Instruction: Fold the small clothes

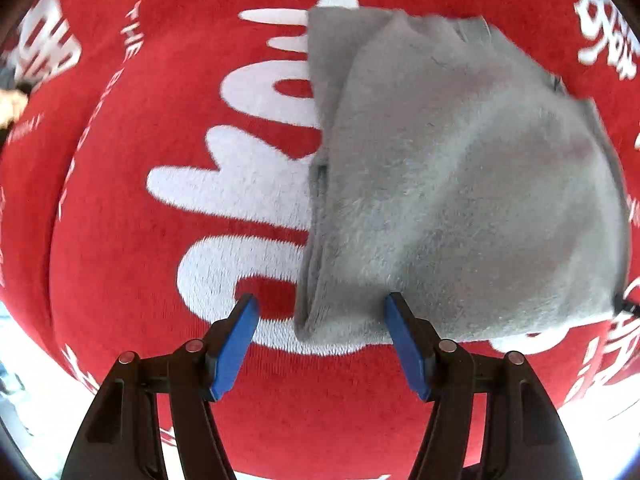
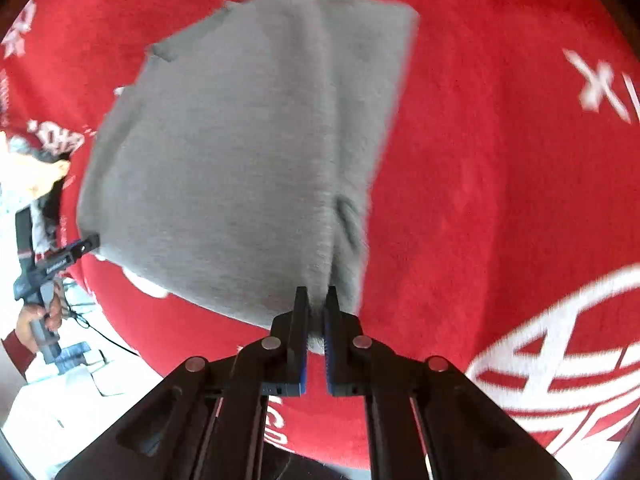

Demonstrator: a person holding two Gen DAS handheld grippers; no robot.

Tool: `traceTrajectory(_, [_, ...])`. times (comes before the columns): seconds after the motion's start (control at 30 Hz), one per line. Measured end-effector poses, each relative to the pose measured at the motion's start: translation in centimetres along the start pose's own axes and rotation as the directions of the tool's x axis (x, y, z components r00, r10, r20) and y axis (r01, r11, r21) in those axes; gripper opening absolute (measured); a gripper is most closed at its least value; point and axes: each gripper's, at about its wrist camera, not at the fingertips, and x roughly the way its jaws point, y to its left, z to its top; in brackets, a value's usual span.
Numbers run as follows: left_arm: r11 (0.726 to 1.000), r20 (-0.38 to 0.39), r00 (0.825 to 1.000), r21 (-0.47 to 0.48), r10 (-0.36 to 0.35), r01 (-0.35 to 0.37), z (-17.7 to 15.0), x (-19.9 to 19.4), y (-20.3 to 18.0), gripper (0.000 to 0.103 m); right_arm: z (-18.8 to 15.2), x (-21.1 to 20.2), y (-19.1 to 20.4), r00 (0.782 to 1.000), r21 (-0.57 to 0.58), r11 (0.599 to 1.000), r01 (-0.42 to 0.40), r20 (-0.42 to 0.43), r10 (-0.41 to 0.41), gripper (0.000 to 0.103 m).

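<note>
The grey fleece garment [image 1: 460, 168] lies on a red cloth with white lettering [image 1: 160, 100] that covers the desk. It is already doubled over at least once, with a raised ridge running along its length in the right wrist view.

The right hand-held gripper [image 2: 317, 300] is clamped on the near edge of the garment, at the foot of that ridge; a tuft of grey pile shows between the blue pads. The left hand-held gripper [image 1: 320, 310] stands at a medium opening and holds nothing: the garment's near left corner sits between its fingers, and one pad [image 1: 404, 340] lies over the hem without pressing it.

Handling judgement: the fabric is soft, light and limp (a thick, fuzzy pile), so it will sag and drag from any single hold. It should grip well and is unlikely to slip or be damaged. The sound places to take it are the two near corners, pinching through all layers so the fold does not come apart.

The left corner is not yet secured.
</note>
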Motion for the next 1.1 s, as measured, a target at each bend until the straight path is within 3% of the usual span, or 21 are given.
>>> traceTrajectory(0.03, [1.000,0.010,1.000,-0.009,-0.016,0.016,-0.2,-0.3,0.2,0.066,-0.1,-0.3,-0.1,1.000,0.018,1.000,-0.011,0.011,0.011,0.006])
traceTrajectory(0.1, [0.998,0.032,0.998,-0.011,-0.056,0.057,-0.5,-1.0,0.5,0.066,-0.3,-1.7,0.0,0.997,0.044,0.998,0.053,0.056,-0.056,0.024])
traceTrajectory(0.13, [0.997,0.042,0.996,-0.003,-0.078,0.078,-0.6,-1.2,0.6,0.066,-0.6,-2.8,-0.3,0.993,0.044,0.995,0.091,0.075,-0.094,0.039])
traceTrajectory(0.17, [0.996,0.048,0.995,0.003,-0.091,0.091,-0.6,-1.4,0.6,0.066,-0.2,-4.0,0.7,0.985,0.035,0.992,0.123,0.117,-0.127,0.042])
traceTrajectory(0.27, [0.990,0.061,0.988,0.017,-0.143,0.142,-0.4,-1.4,0.8,0.066,1.7,-5.5,4.9,0.982,-0.029,0.996,0.081,0.172,-0.075,0.045])
traceTrajectory(0.33, [0.983,0.065,0.981,0.032,-0.182,0.180,-0.2,-1.3,0.9,0.055,4.3,-5.1,9.9,0.983,-0.109,0.993,0.042,0.183,-0.022,0.052])
traceTrajectory(0.37, [0.977,0.058,0.976,0.051,-0.208,0.205,-0.2,-1.1,0.9,0.045,5.6,-4.8,12.4,0.982,-0.152,0.988,0.028,0.190,0.001,0.053])
traceTrajectory(0.5, [0.969,0.065,0.974,0.138,-0.216,0.206,-0.1,-1.0,0.8,0.038,11.9,0.1,24.4,0.987,-0.251,0.968,0.005,0.157,0.036,0.053])
traceTrajectory(0.63, [0.955,0.072,0.962,0.158,-0.264,0.250,-0.1,-1.3,1.2,0.038,15.8,5.8,32.1,0.994,-0.249,0.968,0.005,0.111,0.024,0.053])
traceTrajectory(0.77, [0.943,0.076,0.951,0.173,-0.300,0.284,-0.2,-1.1,2.2,0.038,17.9,10.9,37.1,0.989,-0.303,0.942,0.144,0.076,-0.127,0.053])
traceTrajectory(0.83, [0.939,0.076,0.948,0.185,-0.309,0.291,-0.5,-1.2,2.0,0.038,18.3,13.9,38.1,0.960,-0.329,0.903,0.275,0.047,-0.276,0.052])
traceTrajectory(0.9, [0.933,0.079,0.943,0.192,-0.323,0.304,-0.5,-1.3,2.0,0.038,18.5,14.8,38.6,0.942,-0.327,0.884,0.334,0.077,-0.327,0.022])
traceTrajectory(0.93, [0.928,0.082,0.937,0.190,-0.339,0.319,-0.5,-1.4,2.2,0.038,18.4,14.2,38.4,0.948,-0.308,0.896,0.319,0.102,-0.302,0.007])
traceTrajectory(1.0, [0.922,0.087,0.929,0.188,-0.360,0.339,-0.5,-1.5,2.7,0.038,18.3,12.0,37.7,0.979,-0.262,0.950,0.170,0.154,-0.132,0.006])
traceTrajectory(1.1, [0.920,0.084,0.930,0.198,-0.359,0.337,-0.5,-0.9,3.0,0.038,18.5,10.8,37.0,0.986,-0.269,0.962,0.053,0.167,-0.008,0.006])
